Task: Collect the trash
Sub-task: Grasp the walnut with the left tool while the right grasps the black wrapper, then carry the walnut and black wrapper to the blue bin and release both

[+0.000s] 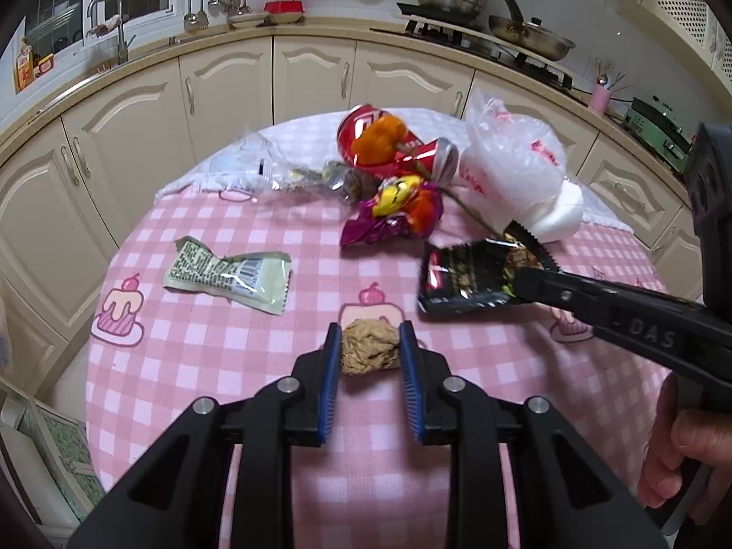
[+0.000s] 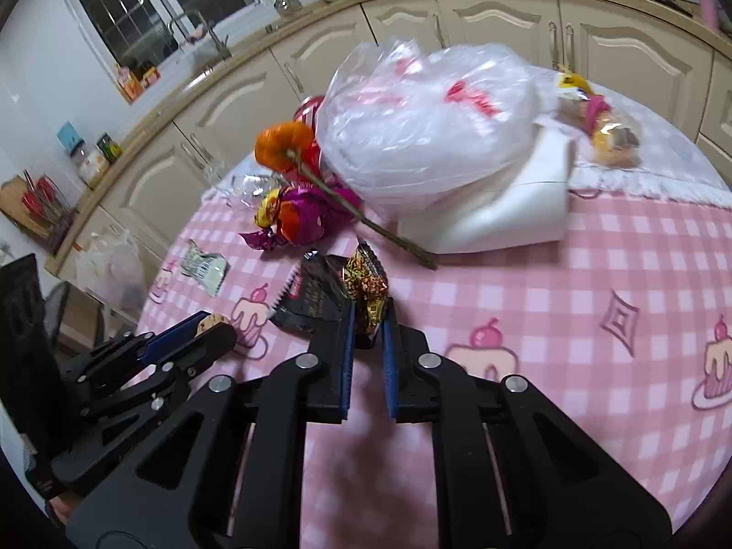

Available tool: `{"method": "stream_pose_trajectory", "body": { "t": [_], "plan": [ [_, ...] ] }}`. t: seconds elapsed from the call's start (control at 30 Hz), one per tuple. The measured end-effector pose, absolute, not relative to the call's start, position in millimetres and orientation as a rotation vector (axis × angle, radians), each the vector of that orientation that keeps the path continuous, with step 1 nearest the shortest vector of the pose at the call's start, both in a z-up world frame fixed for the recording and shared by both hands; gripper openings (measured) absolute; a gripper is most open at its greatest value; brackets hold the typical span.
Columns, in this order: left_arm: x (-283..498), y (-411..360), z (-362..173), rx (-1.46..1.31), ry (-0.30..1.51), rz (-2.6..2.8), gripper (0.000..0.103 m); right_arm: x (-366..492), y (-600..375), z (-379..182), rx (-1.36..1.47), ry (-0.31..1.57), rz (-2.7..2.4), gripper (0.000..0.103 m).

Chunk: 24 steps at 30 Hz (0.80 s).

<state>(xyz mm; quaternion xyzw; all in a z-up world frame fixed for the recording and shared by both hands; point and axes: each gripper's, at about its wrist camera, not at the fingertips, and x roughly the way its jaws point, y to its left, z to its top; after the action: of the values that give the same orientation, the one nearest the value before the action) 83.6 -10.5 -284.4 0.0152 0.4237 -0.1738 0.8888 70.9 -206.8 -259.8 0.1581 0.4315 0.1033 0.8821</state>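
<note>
My left gripper [image 1: 370, 334] is shut on a crumpled brown paper ball [image 1: 369, 348] low over the pink checked tablecloth [image 1: 219, 347]. My right gripper [image 2: 368, 315] is shut on a black snack wrapper [image 2: 315, 302], with its gold-patterned end [image 2: 368, 283] between the pads. In the left wrist view the right gripper [image 1: 519, 281] holds that wrapper [image 1: 466, 277] at the right. A pale green wrapper [image 1: 228, 272] lies flat at the left. A purple and yellow candy wrapper [image 1: 393, 210], a crushed red can [image 1: 384, 142], and an orange flower [image 1: 382, 137] lie further back.
A clear plastic bag with red print [image 2: 425, 137] lies over a white box [image 2: 512, 210] at the back right. A wrapped pastry [image 2: 608, 132] sits behind it. Crumpled clear film [image 1: 293, 174] lies at the back left. Cream kitchen cabinets [image 1: 228, 87] surround the table.
</note>
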Motion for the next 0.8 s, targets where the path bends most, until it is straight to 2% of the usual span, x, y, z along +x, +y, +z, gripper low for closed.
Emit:
{"method": "stream_pose_trajectory", "body": {
  "t": [0.37,0.8],
  "plan": [
    [68,-45,-260,0.058,0.846,-0.408,0.024,20,-268,-234,0.409,0.812,0.2,0.006],
    [34,-191,-219,0.167,0.757,-0.675,0.024,-69,-395,-190,0.511,0.611,-0.013,0.006]
  ]
}}
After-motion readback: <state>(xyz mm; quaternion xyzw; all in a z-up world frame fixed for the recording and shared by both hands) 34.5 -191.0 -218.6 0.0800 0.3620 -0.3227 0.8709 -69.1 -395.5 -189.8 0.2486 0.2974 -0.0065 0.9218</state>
